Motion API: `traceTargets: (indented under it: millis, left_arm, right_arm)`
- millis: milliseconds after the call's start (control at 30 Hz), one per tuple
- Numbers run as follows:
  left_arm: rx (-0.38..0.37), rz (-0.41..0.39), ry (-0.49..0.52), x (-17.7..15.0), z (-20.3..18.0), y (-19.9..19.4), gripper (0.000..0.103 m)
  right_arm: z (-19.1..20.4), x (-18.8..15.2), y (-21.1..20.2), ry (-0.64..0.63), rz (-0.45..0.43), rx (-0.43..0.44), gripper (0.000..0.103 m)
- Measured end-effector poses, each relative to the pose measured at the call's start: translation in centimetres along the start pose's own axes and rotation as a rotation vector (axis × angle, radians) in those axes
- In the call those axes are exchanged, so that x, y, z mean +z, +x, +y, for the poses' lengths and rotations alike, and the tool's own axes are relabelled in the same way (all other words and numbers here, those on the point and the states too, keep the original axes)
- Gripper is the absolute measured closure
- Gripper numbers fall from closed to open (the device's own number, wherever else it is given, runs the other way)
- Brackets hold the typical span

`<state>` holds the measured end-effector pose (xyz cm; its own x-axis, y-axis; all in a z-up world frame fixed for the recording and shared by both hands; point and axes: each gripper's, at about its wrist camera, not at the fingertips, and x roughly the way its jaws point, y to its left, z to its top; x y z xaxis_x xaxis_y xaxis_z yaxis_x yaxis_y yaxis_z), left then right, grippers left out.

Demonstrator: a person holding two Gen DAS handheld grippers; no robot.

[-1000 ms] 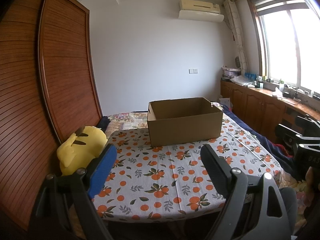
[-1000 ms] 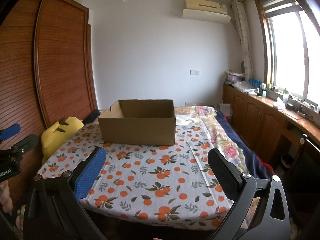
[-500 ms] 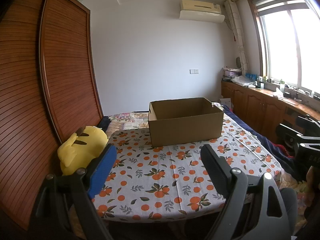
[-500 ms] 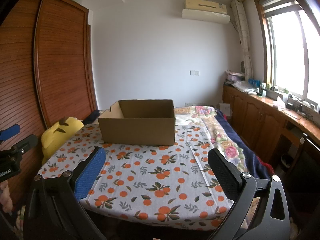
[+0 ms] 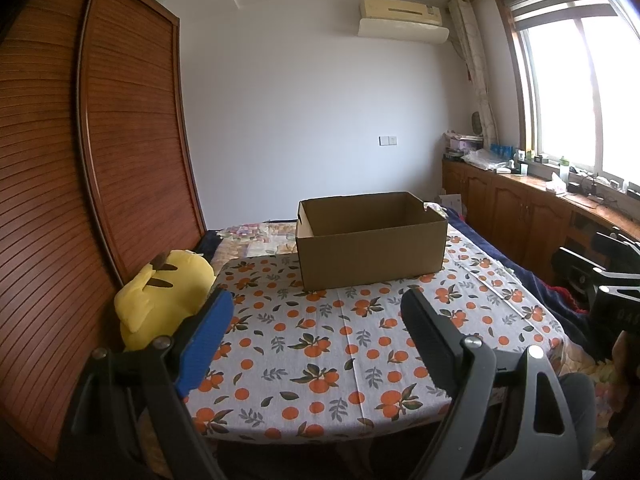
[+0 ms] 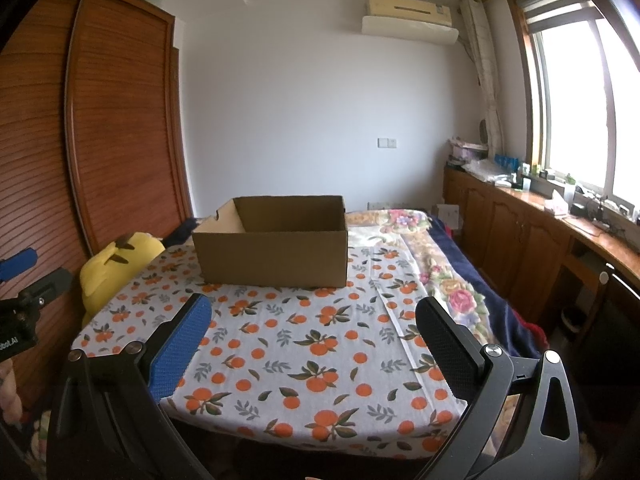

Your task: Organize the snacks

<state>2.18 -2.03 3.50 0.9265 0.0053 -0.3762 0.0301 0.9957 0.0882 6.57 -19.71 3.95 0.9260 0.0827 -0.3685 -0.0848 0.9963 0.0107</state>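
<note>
A plain brown cardboard box (image 5: 372,246) sits on a white tablecloth (image 5: 340,340) printed with oranges and green leaves. At nine o'clock lies a yellow plush toy (image 5: 160,296) with brown-black markings, beside a reddish-brown slatted wardrobe (image 5: 80,160).
</note>
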Motion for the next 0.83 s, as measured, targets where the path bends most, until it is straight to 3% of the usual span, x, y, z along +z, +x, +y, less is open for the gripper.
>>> traceTargets:
  millis: [833]
  left_arm:
    - [0.003,-0.005,-0.008,-0.23,0.07,0.31,0.016]
  right_arm:
    - [0.02,0.02,0.01,0.0,0.0,0.0,0.0]
